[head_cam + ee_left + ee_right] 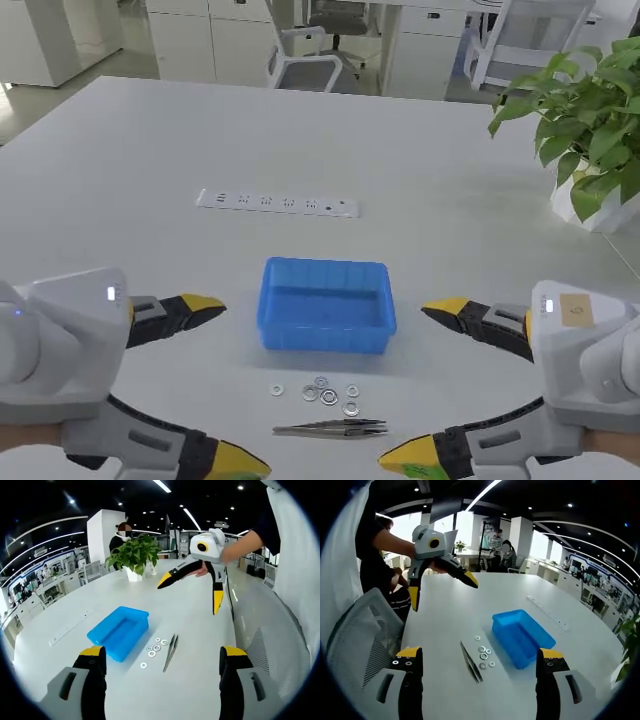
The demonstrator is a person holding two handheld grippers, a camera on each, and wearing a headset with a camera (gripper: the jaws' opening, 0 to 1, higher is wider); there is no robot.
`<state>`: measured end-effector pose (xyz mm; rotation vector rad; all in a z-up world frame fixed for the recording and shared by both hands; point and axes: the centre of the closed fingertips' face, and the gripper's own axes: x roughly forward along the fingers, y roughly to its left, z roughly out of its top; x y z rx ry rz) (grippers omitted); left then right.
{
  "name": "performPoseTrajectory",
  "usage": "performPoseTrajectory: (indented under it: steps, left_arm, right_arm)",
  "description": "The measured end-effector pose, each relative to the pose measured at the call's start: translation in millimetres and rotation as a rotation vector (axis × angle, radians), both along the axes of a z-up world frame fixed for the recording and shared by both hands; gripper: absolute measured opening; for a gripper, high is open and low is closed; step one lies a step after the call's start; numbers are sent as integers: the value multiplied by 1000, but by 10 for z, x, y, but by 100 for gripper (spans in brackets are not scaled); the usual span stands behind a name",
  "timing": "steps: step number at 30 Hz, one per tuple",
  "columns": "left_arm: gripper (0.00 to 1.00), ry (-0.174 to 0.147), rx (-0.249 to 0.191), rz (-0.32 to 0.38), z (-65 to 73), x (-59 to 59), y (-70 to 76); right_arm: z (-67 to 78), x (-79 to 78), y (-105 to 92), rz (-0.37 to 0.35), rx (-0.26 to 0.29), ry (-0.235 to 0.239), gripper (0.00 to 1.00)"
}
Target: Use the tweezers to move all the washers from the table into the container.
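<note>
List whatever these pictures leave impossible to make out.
Washers: too small and clustered in all three views for a sure count.
Tweezers: head view, tips too thin to tell whether shut.
Power strip: head view, socket markings blurred by distance.

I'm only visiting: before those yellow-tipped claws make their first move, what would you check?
1. Left gripper open and holding nothing: ok.
2. Right gripper open and holding nothing: ok.
3. Tweezers lying on the table, nothing on top of them: ok.
4. Washers, six of them, loose between the tweezers and the container: ok.
5. Container upright, open at the top, no washers inside: ok.
6. Tweezer tips in good shape for pinching: cannot tell, too small.
</note>
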<state>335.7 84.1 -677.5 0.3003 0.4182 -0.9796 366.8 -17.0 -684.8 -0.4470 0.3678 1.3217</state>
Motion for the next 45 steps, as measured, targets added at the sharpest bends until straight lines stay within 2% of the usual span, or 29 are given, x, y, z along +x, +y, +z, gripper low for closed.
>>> performPoseTrajectory:
  steps: [6, 9, 14, 45]
  left_arm:
    - [99, 1, 3, -10, -8, -2, -21]
    - [99, -15, 11, -11, -7, 18, -17]
    - [99, -18, 11, -17, -6, 28, -23]
    - [99, -13, 30, -34, -66, 27, -37]
  right_arm:
    - [7, 10, -11, -5, -1, -1, 94]
    - [8, 17, -16, -6, -3, -1, 94]
    - [4, 17, -20, -7, -4, -1, 94]
    - [-39, 31, -28, -10, -7, 12, 91]
